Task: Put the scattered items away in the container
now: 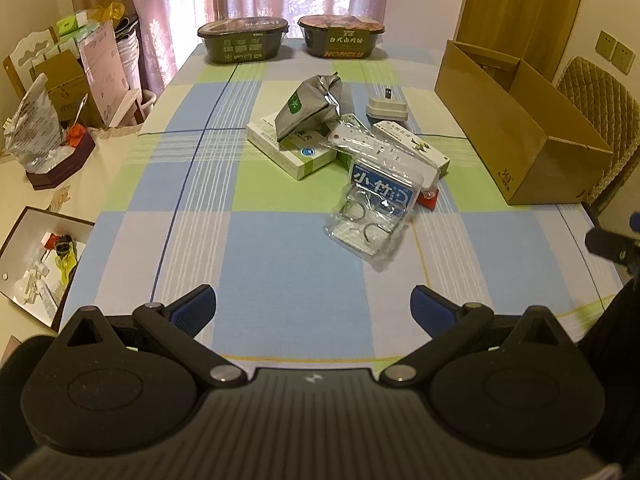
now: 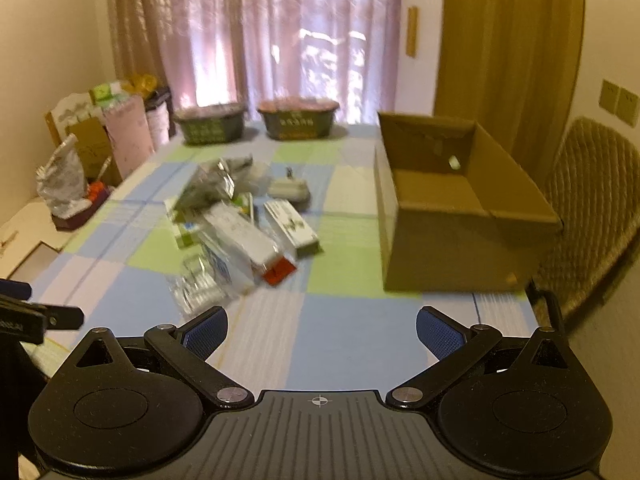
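A heap of items lies mid-table: a silver foil pouch [image 1: 310, 106] leaning on a white-green box [image 1: 290, 148], a white power adapter [image 1: 388, 110], a long white-green box [image 1: 414, 146], a bagged white packet [image 1: 380, 154] and a clear blister pack [image 1: 376, 210] with a blue label. The open cardboard box [image 1: 516, 120] stands to the right of the heap. My left gripper [image 1: 313, 308] is open over bare cloth, short of the blister pack. My right gripper [image 2: 322, 330] is open too, nothing between its fingers. The right wrist view is blurred; heap [image 2: 244, 224] sits left of the cardboard box [image 2: 452, 208].
Two instant-noodle bowls [image 1: 244, 42] [image 1: 342, 38] stand at the table's far edge by the curtain. A cluttered side surface with bags and boxes [image 1: 60, 116] lies left. A woven chair [image 2: 588, 208] stands right of the box. The checked tablecloth [image 1: 280, 264] covers the table.
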`<act>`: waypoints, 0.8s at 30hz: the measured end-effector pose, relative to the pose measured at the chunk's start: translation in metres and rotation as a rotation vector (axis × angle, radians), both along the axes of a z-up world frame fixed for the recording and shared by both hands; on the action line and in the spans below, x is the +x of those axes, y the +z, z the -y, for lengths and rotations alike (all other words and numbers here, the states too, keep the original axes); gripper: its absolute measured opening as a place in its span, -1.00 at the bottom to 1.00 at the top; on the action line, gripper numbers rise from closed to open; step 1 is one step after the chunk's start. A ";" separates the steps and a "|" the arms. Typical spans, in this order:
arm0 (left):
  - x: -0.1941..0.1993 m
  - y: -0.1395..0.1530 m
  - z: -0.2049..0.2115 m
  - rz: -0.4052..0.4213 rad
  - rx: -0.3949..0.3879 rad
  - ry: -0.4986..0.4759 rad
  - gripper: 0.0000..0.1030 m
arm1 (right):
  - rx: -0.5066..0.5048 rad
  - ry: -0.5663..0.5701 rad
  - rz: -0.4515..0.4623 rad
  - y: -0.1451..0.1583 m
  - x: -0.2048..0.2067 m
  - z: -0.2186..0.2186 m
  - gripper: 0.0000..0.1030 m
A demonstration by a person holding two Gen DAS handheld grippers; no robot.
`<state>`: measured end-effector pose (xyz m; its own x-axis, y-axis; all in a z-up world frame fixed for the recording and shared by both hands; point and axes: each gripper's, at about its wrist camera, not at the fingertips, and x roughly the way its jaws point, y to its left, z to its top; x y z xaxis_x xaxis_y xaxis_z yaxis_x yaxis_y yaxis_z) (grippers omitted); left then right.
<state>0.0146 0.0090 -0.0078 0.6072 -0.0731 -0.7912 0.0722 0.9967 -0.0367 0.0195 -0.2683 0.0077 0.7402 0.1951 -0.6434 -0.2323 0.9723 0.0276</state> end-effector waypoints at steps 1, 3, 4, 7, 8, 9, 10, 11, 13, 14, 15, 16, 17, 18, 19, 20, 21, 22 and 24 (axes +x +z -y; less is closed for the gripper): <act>0.002 0.000 -0.001 0.001 0.003 -0.001 0.98 | 0.010 0.007 0.009 0.001 0.002 -0.001 1.00; 0.007 0.001 -0.002 0.009 0.008 -0.002 0.98 | 0.036 0.019 0.026 0.002 0.006 -0.002 1.00; 0.010 0.002 -0.002 0.011 0.009 -0.004 0.98 | 0.056 0.040 0.041 0.002 0.008 -0.003 1.00; 0.020 0.003 -0.003 0.019 0.011 -0.022 0.98 | 0.063 0.115 0.026 0.002 0.020 -0.010 1.00; 0.023 0.003 -0.003 0.020 0.010 -0.034 0.98 | 0.049 0.126 0.006 0.001 0.025 -0.014 1.00; 0.028 0.002 -0.002 0.022 0.012 -0.047 0.98 | 0.037 0.131 -0.011 0.000 0.030 -0.017 1.00; 0.032 0.002 -0.001 0.024 0.018 -0.062 0.98 | 0.028 0.132 -0.021 -0.001 0.034 -0.020 1.00; 0.037 0.001 0.000 0.025 0.029 -0.082 0.98 | 0.021 0.134 -0.030 -0.004 0.037 -0.023 1.00; 0.047 -0.003 0.004 0.025 0.050 -0.131 0.98 | 0.009 0.136 -0.048 -0.009 0.043 -0.028 1.00; 0.052 -0.006 0.006 0.024 0.059 -0.156 0.98 | 0.006 0.138 -0.055 -0.012 0.046 -0.029 1.00; 0.058 -0.009 0.008 0.021 0.064 -0.183 0.98 | -0.001 0.137 -0.060 -0.015 0.048 -0.030 1.00; 0.065 -0.013 0.010 0.014 0.068 -0.212 0.98 | -0.012 0.130 -0.065 -0.018 0.049 -0.031 1.00; 0.071 -0.017 0.012 0.010 0.070 -0.239 0.98 | -0.020 0.123 -0.074 -0.023 0.052 -0.032 1.00; 0.077 -0.022 0.014 0.006 0.072 -0.268 0.98 | -0.022 0.119 -0.084 -0.027 0.054 -0.031 1.00; 0.083 -0.028 0.017 -0.004 0.077 -0.301 0.98 | -0.020 0.116 -0.095 -0.030 0.056 -0.031 1.00; 0.088 -0.033 0.019 -0.011 0.083 -0.330 0.98 | -0.018 0.113 -0.106 -0.034 0.058 -0.030 1.00; 0.092 -0.038 0.022 -0.015 0.091 -0.358 0.98 | -0.016 0.111 -0.118 -0.037 0.060 -0.029 1.00; 0.096 -0.043 0.025 -0.018 0.099 -0.386 0.98 | -0.014 0.109 -0.129 -0.041 0.062 -0.029 1.00; 0.101 -0.053 0.031 -0.021 0.112 -0.432 0.98 | -0.008 0.105 -0.148 -0.047 0.067 -0.029 1.00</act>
<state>0.1159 -0.0219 -0.0604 0.5238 -0.2298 -0.8203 0.4828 0.8734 0.0636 0.0862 -0.2394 -0.0393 0.6135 0.2605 -0.7454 -0.3263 0.9433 0.0611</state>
